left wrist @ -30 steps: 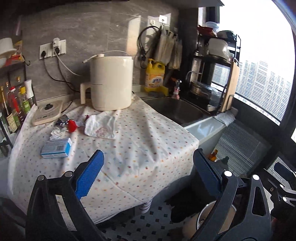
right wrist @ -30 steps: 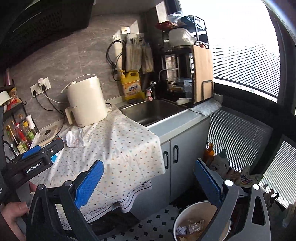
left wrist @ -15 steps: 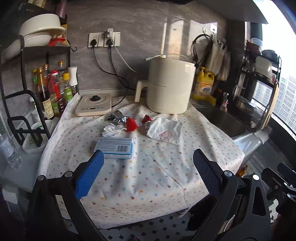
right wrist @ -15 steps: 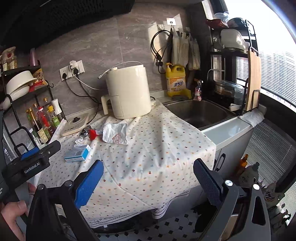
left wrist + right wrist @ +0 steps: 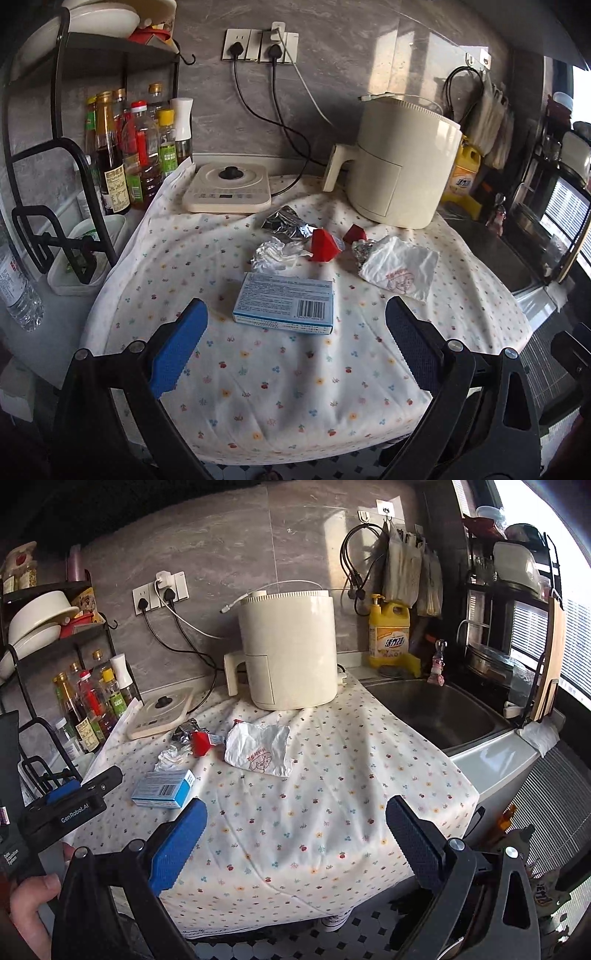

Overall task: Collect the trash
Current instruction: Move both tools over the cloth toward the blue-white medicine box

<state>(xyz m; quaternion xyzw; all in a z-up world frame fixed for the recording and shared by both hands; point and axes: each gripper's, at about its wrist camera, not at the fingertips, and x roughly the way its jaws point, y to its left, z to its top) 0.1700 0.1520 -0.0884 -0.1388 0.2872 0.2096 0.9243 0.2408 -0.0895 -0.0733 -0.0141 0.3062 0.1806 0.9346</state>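
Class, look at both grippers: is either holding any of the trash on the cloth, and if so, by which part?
Nothing is held. The left gripper and right gripper are both open and empty, above the tablecloth.

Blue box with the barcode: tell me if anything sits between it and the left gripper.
Nothing visible does. The left gripper is open and empty, and only bare patterned cloth lies between its fingers and the blue box. The crumpled wrappers and red pieces lie beyond the box.

Matt printed cloth (image 5: 295, 387); crinkled, shiny foil wrappers (image 5: 286, 227) (probably foil); glossy plastic fryer (image 5: 400, 166).
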